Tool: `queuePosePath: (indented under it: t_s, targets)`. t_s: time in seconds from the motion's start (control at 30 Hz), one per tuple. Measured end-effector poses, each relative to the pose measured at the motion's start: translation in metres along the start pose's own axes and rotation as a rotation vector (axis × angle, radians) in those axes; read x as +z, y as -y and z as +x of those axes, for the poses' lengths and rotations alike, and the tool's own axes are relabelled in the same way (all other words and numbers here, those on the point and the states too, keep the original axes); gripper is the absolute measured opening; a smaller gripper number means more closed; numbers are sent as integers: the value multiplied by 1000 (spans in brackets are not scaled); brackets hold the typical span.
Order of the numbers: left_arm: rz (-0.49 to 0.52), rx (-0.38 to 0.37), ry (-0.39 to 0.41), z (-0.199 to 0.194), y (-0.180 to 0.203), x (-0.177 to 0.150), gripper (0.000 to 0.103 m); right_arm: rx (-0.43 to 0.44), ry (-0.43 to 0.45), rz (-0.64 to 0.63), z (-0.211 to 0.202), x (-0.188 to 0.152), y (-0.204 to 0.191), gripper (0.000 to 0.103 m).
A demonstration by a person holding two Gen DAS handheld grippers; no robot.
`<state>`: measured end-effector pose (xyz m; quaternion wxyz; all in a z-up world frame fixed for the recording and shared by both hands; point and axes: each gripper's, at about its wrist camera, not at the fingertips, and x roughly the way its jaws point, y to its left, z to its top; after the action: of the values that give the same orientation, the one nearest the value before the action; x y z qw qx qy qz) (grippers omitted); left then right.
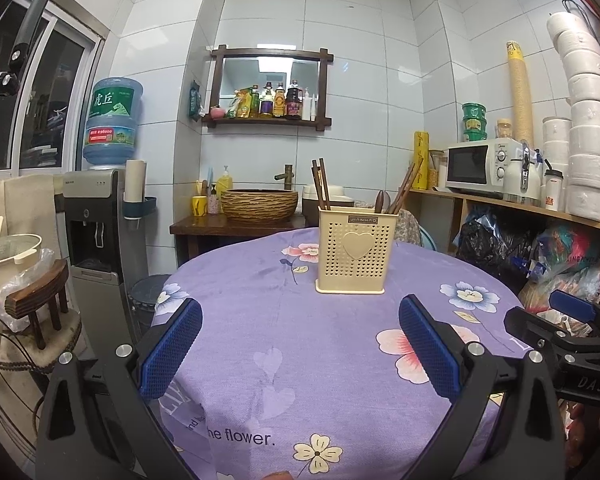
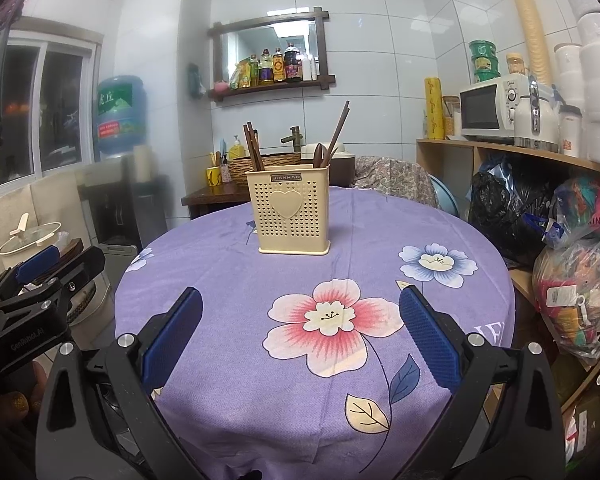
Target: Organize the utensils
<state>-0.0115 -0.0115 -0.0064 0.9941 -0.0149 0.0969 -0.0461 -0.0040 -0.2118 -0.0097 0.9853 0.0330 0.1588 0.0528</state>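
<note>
Hovering over the near edge of the desk (image 1: 236, 272), the left gripper (image 1: 300, 344) has its jaws spread wide, with nothing between the blue pads (image 1: 172, 344) but purple flowered cloth (image 2: 340, 232). The right gripper (image 2: 300, 340) hangs just beside it, jaws equally wide apart and likewise empty, above a pink flower print. Neither touches anything. Well ahead of both, near the middle of the desk, the cream holder (image 1: 351, 251) stands upright, with dark chopsticks (image 1: 321, 190) leaning in its left compartment and more chopsticks plus a spoon (image 2: 319, 156) in its right.
</note>
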Motion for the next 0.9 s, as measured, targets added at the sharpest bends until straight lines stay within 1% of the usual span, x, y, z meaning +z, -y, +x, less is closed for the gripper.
queuePosePath:
  t_s: [0.77, 0.9]
  targets:
    - [-4, 5, -3, 1, 3, 0, 98, 3, -9, 3, 2, -2, 0, 97]
    - [-10, -5, -6, 2, 2, 0, 98, 3, -11, 5, 4, -2, 0, 97]
